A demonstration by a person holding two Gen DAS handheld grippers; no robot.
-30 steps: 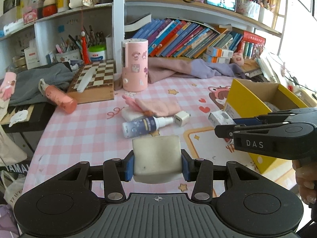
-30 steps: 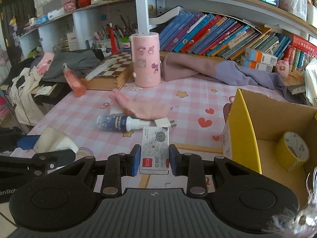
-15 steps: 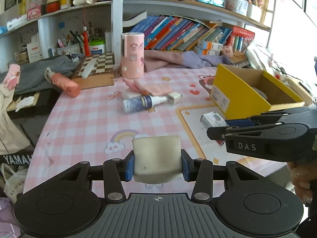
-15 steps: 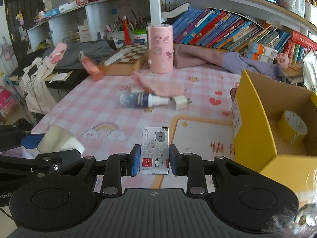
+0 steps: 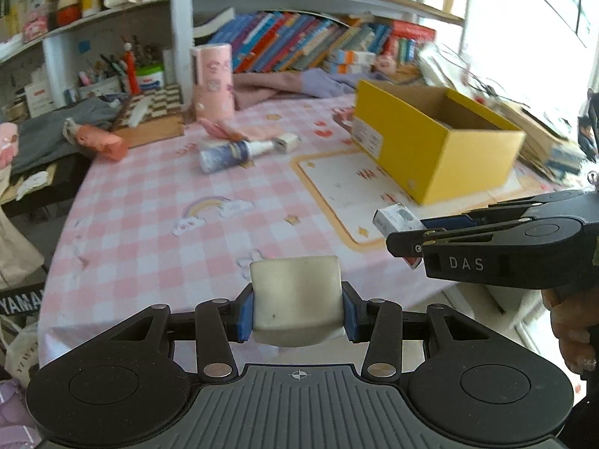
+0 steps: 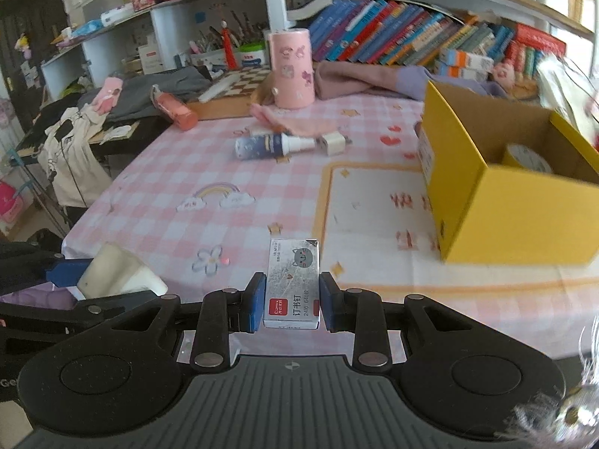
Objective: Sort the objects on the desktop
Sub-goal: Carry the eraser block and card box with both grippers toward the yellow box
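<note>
Crowded bookshelves (image 6: 393,33) are seen behind a table covered with a pink checked cloth (image 5: 149,202), on which everything to be sorted is spread. A yellow cardboard box (image 5: 441,146) is stood open at the right side of the table, and a roll of tape (image 6: 524,155) is seen lying inside it. A pink cylinder (image 6: 292,67) is set upright near the back, with a spray bottle (image 6: 265,146) lying on its side in front of it and a small white plug (image 6: 333,143) just beside the bottle's nozzle.

A pale eraser-like block (image 5: 295,299) is clamped between the pads of the left gripper (image 5: 297,312), held by its two side faces above the near edge of the table. It is judged to be light, slightly yielding and grippy, so slipping is thought unlikely.

A small box of staples (image 6: 293,284) is pinched across its narrow width by the right gripper (image 6: 292,305), also above the near table edge, left of the yellow box. Its card walls are judged thin and crushable, though light; a hold on the long sides, as now, is thought best.
</note>
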